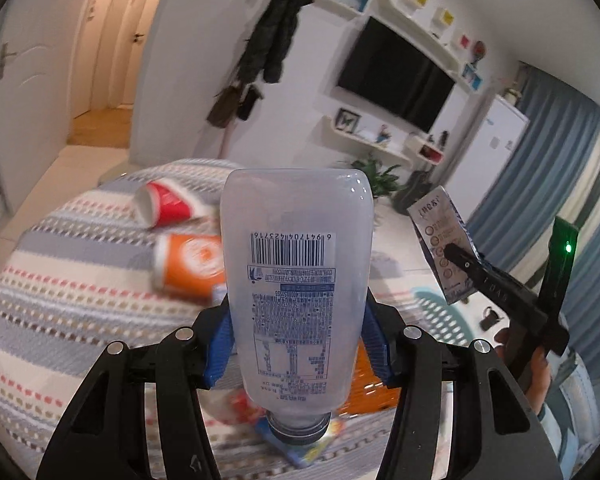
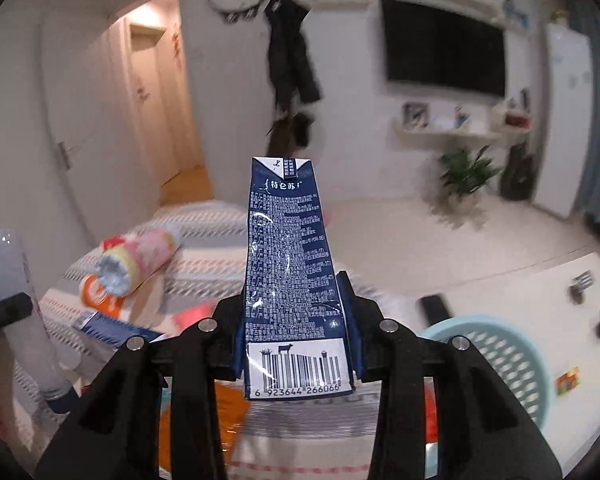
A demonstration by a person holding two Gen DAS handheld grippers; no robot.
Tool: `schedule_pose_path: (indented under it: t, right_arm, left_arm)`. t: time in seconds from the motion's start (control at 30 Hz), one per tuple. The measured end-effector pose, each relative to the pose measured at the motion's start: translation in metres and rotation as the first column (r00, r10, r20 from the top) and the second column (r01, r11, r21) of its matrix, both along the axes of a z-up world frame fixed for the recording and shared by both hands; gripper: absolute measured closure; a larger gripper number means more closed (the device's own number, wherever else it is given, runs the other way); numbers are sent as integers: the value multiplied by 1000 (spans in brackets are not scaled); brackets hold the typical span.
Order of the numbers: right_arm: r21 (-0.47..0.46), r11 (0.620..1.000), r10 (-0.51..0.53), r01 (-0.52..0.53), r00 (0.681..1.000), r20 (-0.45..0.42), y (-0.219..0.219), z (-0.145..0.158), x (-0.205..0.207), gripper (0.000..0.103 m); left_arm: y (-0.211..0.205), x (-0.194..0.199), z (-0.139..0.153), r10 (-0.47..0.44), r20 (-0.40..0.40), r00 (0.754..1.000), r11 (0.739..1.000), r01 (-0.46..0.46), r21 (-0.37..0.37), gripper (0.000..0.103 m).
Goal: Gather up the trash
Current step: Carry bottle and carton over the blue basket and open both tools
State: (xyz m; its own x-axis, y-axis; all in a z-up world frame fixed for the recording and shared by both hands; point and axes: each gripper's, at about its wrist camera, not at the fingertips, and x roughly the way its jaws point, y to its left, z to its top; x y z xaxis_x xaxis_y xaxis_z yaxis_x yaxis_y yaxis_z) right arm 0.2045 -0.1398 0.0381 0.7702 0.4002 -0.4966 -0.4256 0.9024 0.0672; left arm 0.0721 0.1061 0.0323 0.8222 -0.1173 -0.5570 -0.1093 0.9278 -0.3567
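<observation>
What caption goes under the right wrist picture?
The right claw holds up a dark blue milk carton above the striped cloth.

Black plastic two-finger left gripper (image 1: 296,332) with blue ribbed pads (image 1: 220,344) and round silver screws (image 1: 185,333). Matching black right gripper (image 2: 296,332), dark blue pads, silver screws; lit green lamp on its black upright bar (image 1: 558,276). Pale blue sleeve (image 1: 576,404).

I can see a black wall-mounted TV (image 2: 444,50) on the far white wall, with a dark coat (image 2: 290,46) hanging to its left (a brown bag dangles just below it). A potted green plant (image 2: 466,174) stands on the pale floor under a white shelf (image 2: 444,132). Blue curtains (image 1: 540,168) cover the right side, and 1 white door (image 1: 32,68) stands at far left.
</observation>
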Motion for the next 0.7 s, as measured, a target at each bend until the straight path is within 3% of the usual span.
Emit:
schedule_pose_path:
  t: [0.23, 0.4, 0.7]
  right_arm:
    - [44, 989, -146, 143, 988, 60, -68, 14, -12, 68]
    - [82, 965, -249, 248, 968, 0, -122, 1, -10, 68]
    - [45, 918, -382, 394, 909, -169, -193, -53, -1, 68]
  left_arm:
    - [-63, 32, 27, -120, 40, 992, 992, 119, 32, 50]
    - [-132, 67, 33, -238, 32, 971, 970, 236, 55, 50]
    - [-243, 120, -13, -441, -62, 895, 897, 442, 4, 50]
